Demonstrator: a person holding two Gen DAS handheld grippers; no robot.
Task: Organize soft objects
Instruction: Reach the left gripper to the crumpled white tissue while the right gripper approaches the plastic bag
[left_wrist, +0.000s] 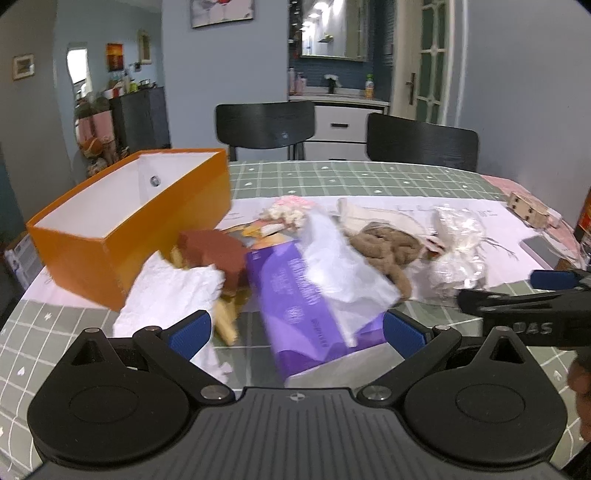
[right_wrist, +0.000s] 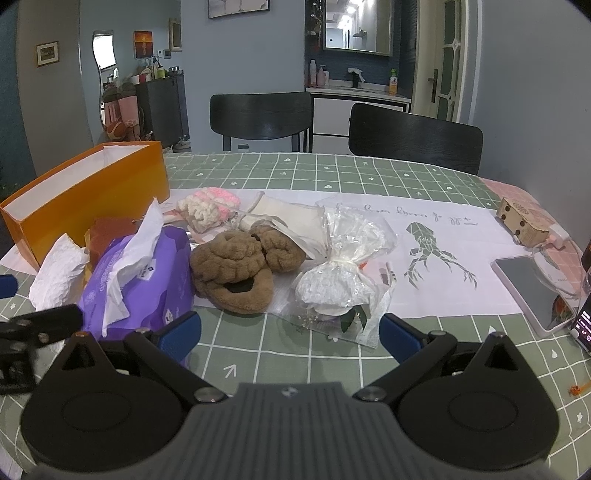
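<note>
A: Where are the soft things?

B: Heaped on the checked tablecloth (right_wrist: 295, 173) beside the orange box (left_wrist: 122, 221): purple tissue pack (left_wrist: 306, 295), brown plush slippers (right_wrist: 236, 269), a pink-and-cream knit (right_wrist: 210, 206).

A: And the grippers?

B: The left gripper (left_wrist: 295, 328) and the right gripper (right_wrist: 290, 332) both stand spread apart, holding nothing.

A: How would the slippers handle?

B: Probably light and squashy; pinching the thick rim of one should hold. The cellophane bundle (right_wrist: 343, 273) looks slippery.

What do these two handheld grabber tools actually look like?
Both match: a ribbed dark grey body, two round black discs and black linkage arms with silver pivots. The left gripper and right gripper each have blue padded fingers. The right one's side carries pale lettering, partly hidden. No cables show.
</note>
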